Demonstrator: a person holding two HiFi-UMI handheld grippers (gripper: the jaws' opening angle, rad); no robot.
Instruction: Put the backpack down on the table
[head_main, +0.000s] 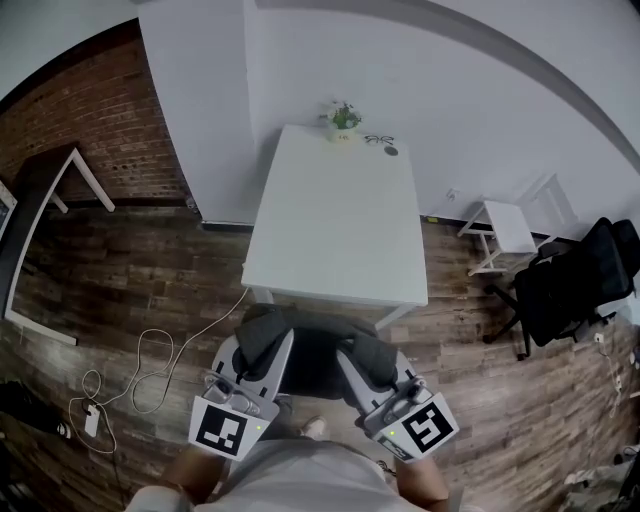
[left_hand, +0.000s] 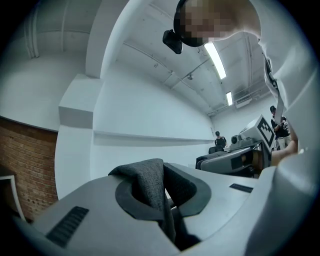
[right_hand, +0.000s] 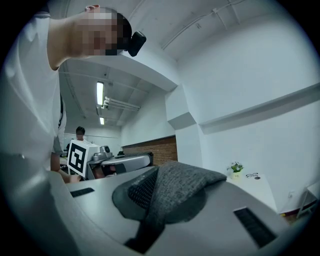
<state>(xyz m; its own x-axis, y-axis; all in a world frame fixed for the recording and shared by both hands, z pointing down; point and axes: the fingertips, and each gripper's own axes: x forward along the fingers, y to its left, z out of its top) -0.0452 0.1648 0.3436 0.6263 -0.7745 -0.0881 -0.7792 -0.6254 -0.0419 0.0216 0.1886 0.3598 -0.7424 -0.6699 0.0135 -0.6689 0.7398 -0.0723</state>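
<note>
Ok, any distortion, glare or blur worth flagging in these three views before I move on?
Head view: heavy fisheye curvature, dark corners, table evenly lit. Left gripper view: ceiling lights glare; backpack fabric between the jaws is sharp. Right gripper view: same curvature, fabric sharp, plant small but clear.

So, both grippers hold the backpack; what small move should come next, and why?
Probably carry it forward over the table before lowering. The left gripper and right gripper are each shut on grey fabric of the backpack, which hangs short of the table's near edge; the plant and glasses sit at its far end.
</note>
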